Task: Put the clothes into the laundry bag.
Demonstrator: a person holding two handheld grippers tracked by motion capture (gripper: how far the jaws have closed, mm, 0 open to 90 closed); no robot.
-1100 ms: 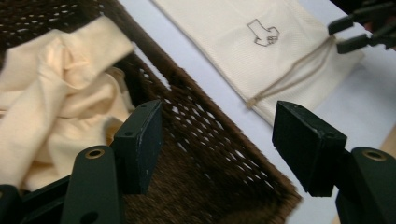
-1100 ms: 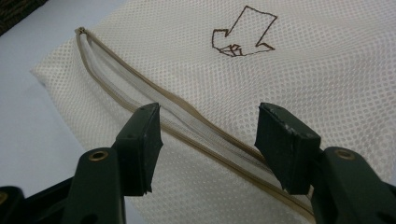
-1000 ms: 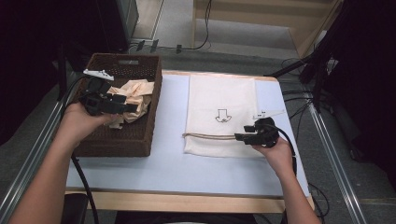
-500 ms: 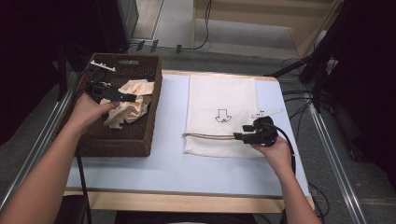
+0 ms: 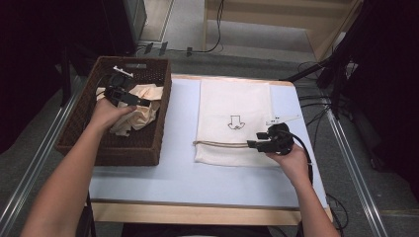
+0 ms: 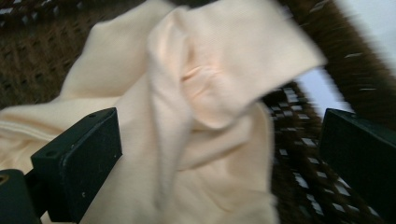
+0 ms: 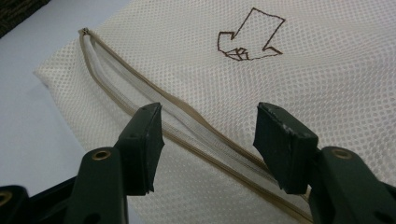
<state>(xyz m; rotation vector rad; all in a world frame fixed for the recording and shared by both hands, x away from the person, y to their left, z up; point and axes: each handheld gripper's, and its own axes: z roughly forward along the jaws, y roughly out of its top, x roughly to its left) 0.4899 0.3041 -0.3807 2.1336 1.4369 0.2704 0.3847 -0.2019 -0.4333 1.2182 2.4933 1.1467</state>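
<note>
A crumpled cream cloth (image 5: 143, 116) lies in a dark woven basket (image 5: 133, 150) at the table's left. My left gripper (image 5: 141, 101) hangs low over it, its jaws having just been opening. In the left gripper view the cloth (image 6: 210, 70) bulges up between the wide-apart jaws of that gripper (image 6: 219, 154), which do not pinch it. A white mesh bag (image 5: 232, 103) with a drawn arrow lies flat to the right. My right gripper (image 5: 253, 145) rests at its near edge. Its open jaws (image 7: 208, 135) straddle the bag's beige zip (image 7: 187, 126), which gapes slightly.
The basket's tall wall (image 5: 165, 106) stands between the cloth and the bag. The pale blue tabletop (image 5: 178, 173) runs bare along the front. A white tag (image 5: 282, 118) lies on the bag's right side. Cables trail off the table's right edge.
My left hand has moved toward the basket's far end and sunk lower over the cloth, and its jaws have spread wider. The right hand and the bag have not moved.
</note>
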